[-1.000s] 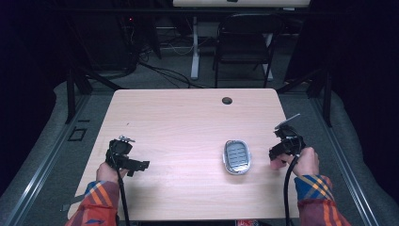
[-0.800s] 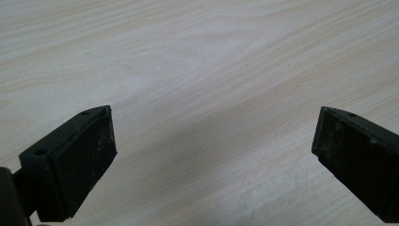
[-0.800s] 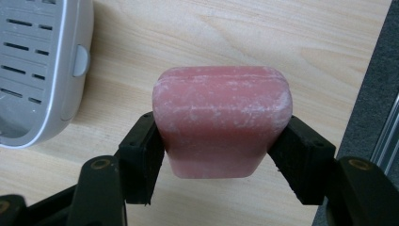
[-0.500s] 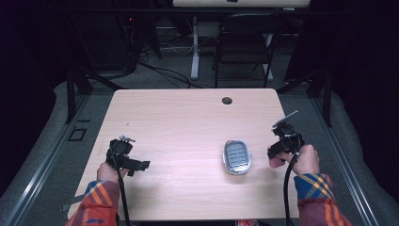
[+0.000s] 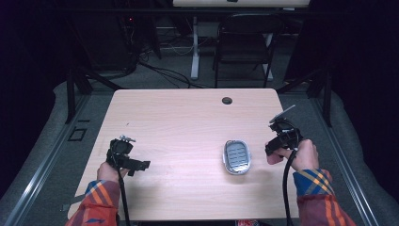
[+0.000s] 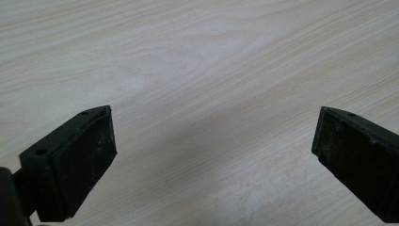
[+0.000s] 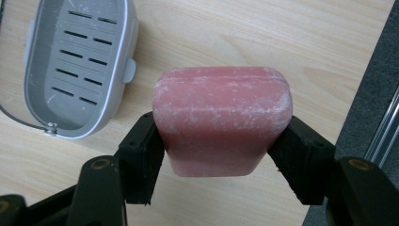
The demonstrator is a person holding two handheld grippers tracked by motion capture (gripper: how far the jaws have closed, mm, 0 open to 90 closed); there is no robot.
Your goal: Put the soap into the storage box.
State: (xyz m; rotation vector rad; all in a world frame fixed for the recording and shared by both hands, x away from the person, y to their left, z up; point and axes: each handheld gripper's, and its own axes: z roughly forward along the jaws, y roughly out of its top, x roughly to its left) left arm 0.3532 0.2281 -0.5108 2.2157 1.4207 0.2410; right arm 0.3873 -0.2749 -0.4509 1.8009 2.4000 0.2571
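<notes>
Over on the right side of the table: right gripper with its jaws clamped on a pink soap, one pad on each side of the bar. Looks chalky and scuffed on the top. Held up off the wood, just beside the table's right edge going by the high view, where the right gripper sits in the person's hand with only a bit of pink poking out.

Just left of that, a grey dish, oval, slotted bottom, lying flat on the table with nothing in it. Same dish at the top left of the right gripper view, near the soap but not touching.

Way over at the near left: left gripper, well apart from the dish. Jaws spread wide in the left gripper view, left gripper with nothing between the pads, just bare woodgrain.

Far edge of the table: small dark grommet. Beyond that, a chair on the floor.
</notes>
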